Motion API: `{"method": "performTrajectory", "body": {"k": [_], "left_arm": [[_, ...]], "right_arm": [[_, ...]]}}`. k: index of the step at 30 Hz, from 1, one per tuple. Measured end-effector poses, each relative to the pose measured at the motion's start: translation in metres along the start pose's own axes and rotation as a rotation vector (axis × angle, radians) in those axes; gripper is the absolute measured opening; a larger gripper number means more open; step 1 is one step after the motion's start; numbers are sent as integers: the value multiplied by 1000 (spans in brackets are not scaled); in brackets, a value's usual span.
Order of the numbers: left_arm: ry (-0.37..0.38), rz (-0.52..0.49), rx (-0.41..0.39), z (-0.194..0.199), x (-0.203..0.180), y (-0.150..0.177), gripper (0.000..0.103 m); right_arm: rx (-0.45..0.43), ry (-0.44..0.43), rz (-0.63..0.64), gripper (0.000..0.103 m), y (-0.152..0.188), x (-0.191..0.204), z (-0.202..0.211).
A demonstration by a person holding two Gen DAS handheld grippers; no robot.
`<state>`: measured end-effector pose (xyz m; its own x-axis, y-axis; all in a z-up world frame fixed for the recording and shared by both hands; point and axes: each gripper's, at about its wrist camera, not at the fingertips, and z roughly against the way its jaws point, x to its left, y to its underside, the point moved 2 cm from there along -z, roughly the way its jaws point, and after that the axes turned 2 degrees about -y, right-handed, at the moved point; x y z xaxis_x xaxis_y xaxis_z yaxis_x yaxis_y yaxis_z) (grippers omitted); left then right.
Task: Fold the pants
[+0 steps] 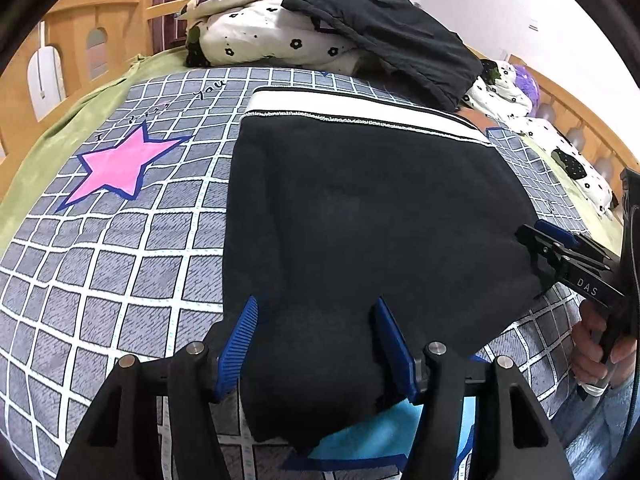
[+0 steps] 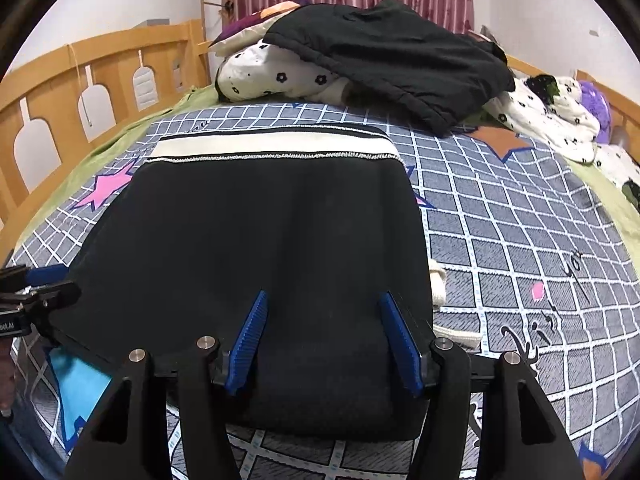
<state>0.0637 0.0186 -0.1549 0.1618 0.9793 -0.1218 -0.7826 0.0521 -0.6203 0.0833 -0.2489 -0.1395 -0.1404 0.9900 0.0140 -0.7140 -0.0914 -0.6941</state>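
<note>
Black pants (image 1: 360, 208) with a white waistband (image 1: 360, 110) lie folded on the checked bedspread (image 1: 120, 248), waistband at the far end. They also show in the right wrist view (image 2: 256, 232). My left gripper (image 1: 316, 344) is open, its blue fingers (image 1: 236, 348) astride the near left corner of the fabric. My right gripper (image 2: 324, 340) is open over the near right edge of the pants; it also shows from the side in the left wrist view (image 1: 536, 240). The left gripper shows at the left rim of the right wrist view (image 2: 44, 280).
A black jacket (image 1: 392, 36) lies on a flowered quilt (image 1: 272, 36) at the head of the bed. A wooden bed rail (image 2: 80, 92) runs along the left. A white drawstring (image 2: 440, 292) lies right of the pants. A pink star (image 1: 120, 164) marks the bedspread.
</note>
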Motion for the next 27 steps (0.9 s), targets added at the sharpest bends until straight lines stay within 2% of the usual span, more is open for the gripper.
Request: {"method": "performTrajectory", "body": {"k": [5, 7, 9, 10, 11, 13, 15, 17, 22, 27], "left_arm": [[-3, -32, 22, 9, 4, 13, 63], [30, -29, 38, 15, 9, 22, 63], [85, 15, 45, 20, 19, 30, 63], [124, 42, 25, 27, 25, 32, 62], [132, 53, 4, 32, 28, 31, 62], [119, 77, -56, 44, 36, 23, 62], [127, 118, -63, 43, 45, 8, 61], [149, 158, -51, 34, 53, -6, 61], [144, 184, -17, -9, 59, -53, 61], [179, 187, 71, -59, 60, -77, 60]], "right_arm": [[11, -11, 2, 59, -2, -3, 0], [21, -14, 12, 59, -4, -3, 2], [32, -21, 20, 59, -7, -5, 6], [31, -17, 17, 59, -9, -6, 7], [29, -13, 11, 59, -11, -10, 10], [10, -9, -20, 59, -17, -21, 17], [-7, -14, -79, 62, -26, -35, 22], [-12, -28, -131, 71, -36, -47, 21], [27, -19, -127, 71, -67, -66, -6], [135, -87, -128, 71, -79, -74, -57]]}}
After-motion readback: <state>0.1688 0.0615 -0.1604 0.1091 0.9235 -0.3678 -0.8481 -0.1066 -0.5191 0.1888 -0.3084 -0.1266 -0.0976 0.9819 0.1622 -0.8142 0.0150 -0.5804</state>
